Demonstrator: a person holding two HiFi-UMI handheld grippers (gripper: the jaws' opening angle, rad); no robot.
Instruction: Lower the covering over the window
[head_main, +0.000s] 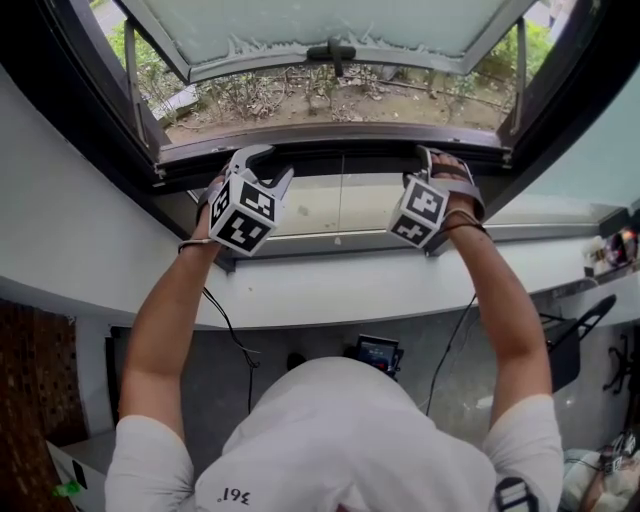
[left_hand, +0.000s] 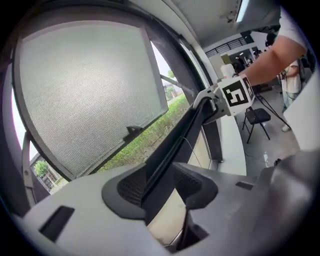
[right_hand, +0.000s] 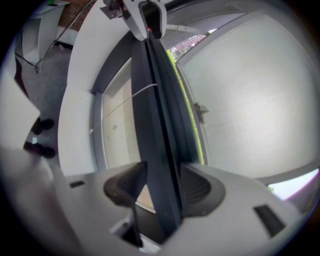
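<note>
A dark rail (head_main: 340, 152) of the window covering runs level across the window frame. My left gripper (head_main: 262, 160) holds it near the left end and my right gripper (head_main: 432, 158) near the right end. In the left gripper view the rail (left_hand: 175, 140) passes between the ribbed pads of the left gripper (left_hand: 160, 185), which press on it. In the right gripper view the rail (right_hand: 155, 110) stands edge-on between the pads of the right gripper (right_hand: 160, 187), clamped there. Each gripper shows far along the rail in the other's view.
Beyond the rail a frosted sash (head_main: 330, 25) with a dark handle (head_main: 332, 50) is swung outward over grass and shrubs. A white sill (head_main: 330, 285) curves below the window. A thin cord (right_hand: 125, 102) hangs by the lower pane. A black chair (left_hand: 257, 117) stands on the floor.
</note>
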